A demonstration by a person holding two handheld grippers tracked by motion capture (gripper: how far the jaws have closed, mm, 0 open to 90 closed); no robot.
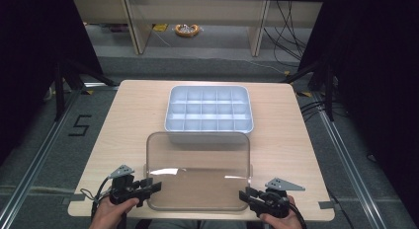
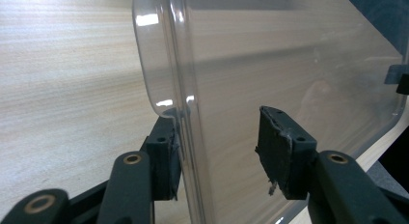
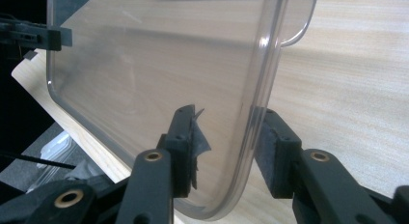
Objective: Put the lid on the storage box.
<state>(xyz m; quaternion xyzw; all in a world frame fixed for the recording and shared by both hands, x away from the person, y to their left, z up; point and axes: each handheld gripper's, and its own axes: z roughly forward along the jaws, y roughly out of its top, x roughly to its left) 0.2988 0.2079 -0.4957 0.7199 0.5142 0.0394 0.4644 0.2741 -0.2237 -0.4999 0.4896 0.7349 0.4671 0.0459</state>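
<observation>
Left gripper (image 1: 154,187) and right gripper (image 1: 245,196) are clenching the clear lid (image 1: 197,171) by opposite rims; uneven lifting is risking the slick plastic slipping free.

1. Left gripper (image 1: 154,188) held in the person's left hand (image 1: 112,212); jaws point inward toward the right gripper, closed down on the clear lid (image 1: 197,172) edge, which sits between the pads.
2. Right gripper (image 1: 244,195) held in the right hand (image 1: 282,220); jaws point inward toward the left gripper; clamped on the lid's opposite edge.
3. Both hands low, level with each other.
</observation>
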